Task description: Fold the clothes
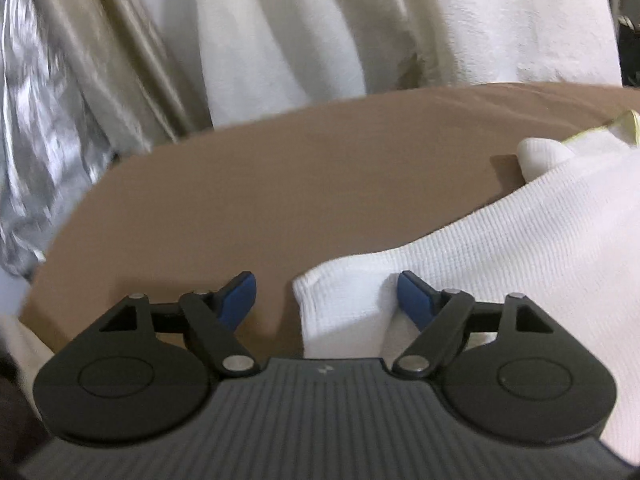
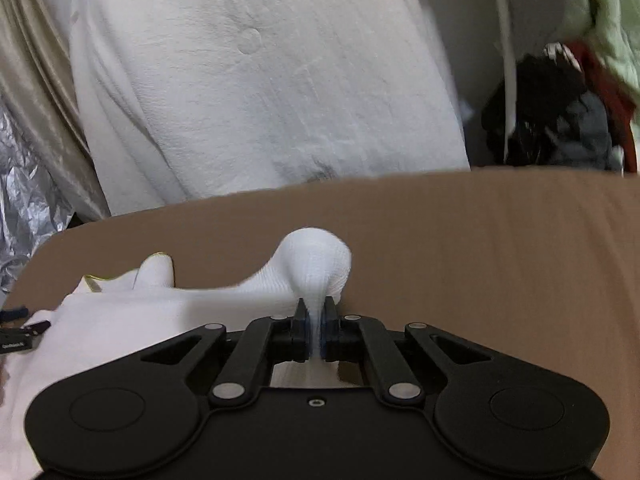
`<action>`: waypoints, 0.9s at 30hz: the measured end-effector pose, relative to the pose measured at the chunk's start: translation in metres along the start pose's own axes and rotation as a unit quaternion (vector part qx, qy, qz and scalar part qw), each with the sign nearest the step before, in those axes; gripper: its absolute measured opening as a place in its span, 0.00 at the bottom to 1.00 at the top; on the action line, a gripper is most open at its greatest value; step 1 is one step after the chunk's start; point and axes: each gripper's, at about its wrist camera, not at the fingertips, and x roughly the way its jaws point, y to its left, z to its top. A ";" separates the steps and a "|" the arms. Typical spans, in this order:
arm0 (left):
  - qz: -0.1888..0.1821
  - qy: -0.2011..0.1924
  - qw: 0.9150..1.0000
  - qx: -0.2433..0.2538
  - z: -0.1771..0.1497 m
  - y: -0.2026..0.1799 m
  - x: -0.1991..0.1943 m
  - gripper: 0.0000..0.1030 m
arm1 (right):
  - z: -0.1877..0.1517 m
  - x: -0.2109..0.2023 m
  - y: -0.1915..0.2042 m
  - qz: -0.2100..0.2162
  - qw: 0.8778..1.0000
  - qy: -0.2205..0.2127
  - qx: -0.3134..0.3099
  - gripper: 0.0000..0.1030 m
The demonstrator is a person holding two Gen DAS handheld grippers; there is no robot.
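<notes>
A white ribbed garment (image 1: pixel 520 232) lies on the brown surface (image 1: pixel 280 184), spreading to the right in the left wrist view. One corner of it reaches between the blue pads (image 1: pixel 240 296) of my left gripper (image 1: pixel 326 298). This gripper is open, with the cloth against the right pad only and a wide gap to the left pad. In the right wrist view my right gripper (image 2: pixel 316 320) is shut on a pinched fold of the same garment (image 2: pixel 120 320), which bulges up in a white knob just past the fingertips. A yellow-trimmed edge (image 2: pixel 96 280) shows at the left.
A white cloth (image 2: pixel 260 80) hangs behind the brown surface (image 2: pixel 480 240), beside a beige curtain (image 1: pixel 100 60) and crinkled silver foil (image 1: pixel 36 140). A heap of dark and red clothes (image 2: pixel 560 120) and a pale green cloth (image 2: pixel 600 12) lie beyond the far right edge.
</notes>
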 end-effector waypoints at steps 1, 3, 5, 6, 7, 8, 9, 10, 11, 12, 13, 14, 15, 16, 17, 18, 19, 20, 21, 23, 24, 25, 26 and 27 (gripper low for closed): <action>-0.010 0.004 1.000 -0.011 0.002 0.001 -0.002 0.17 | -0.001 -0.001 0.000 0.002 1.000 -0.006 0.004 0.05; -0.014 0.001 1.000 -0.028 0.007 0.000 -0.011 0.07 | -0.004 -0.007 0.000 0.006 1.000 -0.027 0.008 0.04; 0.003 -0.029 0.999 -0.021 0.011 -0.005 -0.024 0.07 | 0.000 -0.022 0.006 0.011 0.998 -0.064 0.002 0.04; 0.009 -0.047 0.999 -0.014 0.013 -0.008 -0.030 0.07 | 0.002 -0.032 0.009 0.010 0.997 -0.080 -0.002 0.04; 0.015 -0.066 0.998 -0.007 0.016 -0.011 -0.036 0.08 | 0.003 -0.041 0.011 0.005 0.995 -0.096 -0.007 0.04; 0.028 -0.072 0.997 -0.002 0.017 -0.015 -0.038 0.14 | 0.005 -0.050 0.013 -0.001 0.994 -0.112 -0.013 0.03; 0.046 -0.066 0.997 0.000 0.018 -0.019 -0.036 0.19 | 0.007 -0.053 0.012 -0.023 0.993 -0.112 -0.023 0.04; 0.070 -0.053 0.996 0.007 0.017 -0.021 -0.031 0.29 | 0.007 -0.048 0.012 -0.059 0.993 -0.102 -0.030 0.04; 0.095 -0.038 0.995 0.014 0.014 -0.022 -0.025 0.37 | 0.006 -0.037 0.010 -0.093 0.992 -0.083 -0.035 0.05; 0.121 -0.024 0.992 0.022 0.012 -0.024 -0.020 0.38 | 0.004 -0.028 0.010 -0.109 0.990 -0.070 -0.047 0.08; 0.146 -0.009 0.989 0.029 0.009 -0.025 -0.014 0.40 | 0.002 -0.019 0.010 -0.121 0.989 -0.059 -0.061 0.15; 0.164 -0.004 0.986 0.025 0.005 -0.024 -0.015 0.41 | -0.003 -0.023 0.011 -0.123 0.988 -0.065 -0.064 0.18; 0.178 0.000 0.984 0.015 -0.002 -0.020 -0.020 0.42 | -0.008 -0.028 0.011 -0.123 0.988 -0.073 -0.065 0.24; 0.176 -0.001 0.984 -0.001 -0.010 -0.016 -0.033 0.46 | -0.013 -0.034 0.012 -0.123 0.987 -0.082 -0.066 0.43; 0.169 -0.002 0.985 -0.017 -0.020 -0.011 -0.048 0.53 | -0.022 -0.045 0.007 -0.117 0.988 -0.087 -0.049 0.58; 0.148 -0.008 0.988 -0.033 -0.035 -0.007 -0.065 0.59 | -0.031 -0.058 0.002 -0.109 0.989 -0.092 -0.030 0.59; 0.124 -0.016 0.991 -0.049 -0.051 -0.003 -0.084 0.72 | -0.042 -0.070 -0.005 -0.096 0.991 -0.094 -0.014 0.59; 0.107 -0.019 0.992 -0.060 -0.069 0.002 -0.099 0.85 | -0.054 -0.081 -0.015 -0.078 0.993 -0.086 -0.002 0.59; 0.094 -0.017 0.993 -0.065 -0.085 0.003 -0.111 0.88 | -0.068 -0.090 -0.024 -0.062 0.995 -0.074 0.009 0.59; 0.072 -0.007 0.995 -0.074 -0.115 0.004 -0.128 0.89 | -0.096 -0.105 -0.044 -0.034 0.998 -0.049 0.034 0.59; 0.064 0.001 0.995 -0.080 -0.130 0.004 -0.133 0.89 | -0.109 -0.113 -0.052 -0.013 0.998 -0.041 0.050 0.59; 0.056 0.009 0.995 -0.086 -0.144 0.003 -0.137 0.89 | -0.122 -0.121 -0.060 0.008 0.997 -0.035 0.067 0.59; 0.048 0.017 0.994 -0.092 -0.159 0.003 -0.142 0.90 | -0.134 -0.128 -0.068 0.029 0.996 -0.028 0.084 0.59; 0.034 0.024 0.994 -0.102 -0.167 0.005 -0.144 0.90 | -0.147 -0.136 -0.076 0.051 0.993 -0.022 0.101 0.59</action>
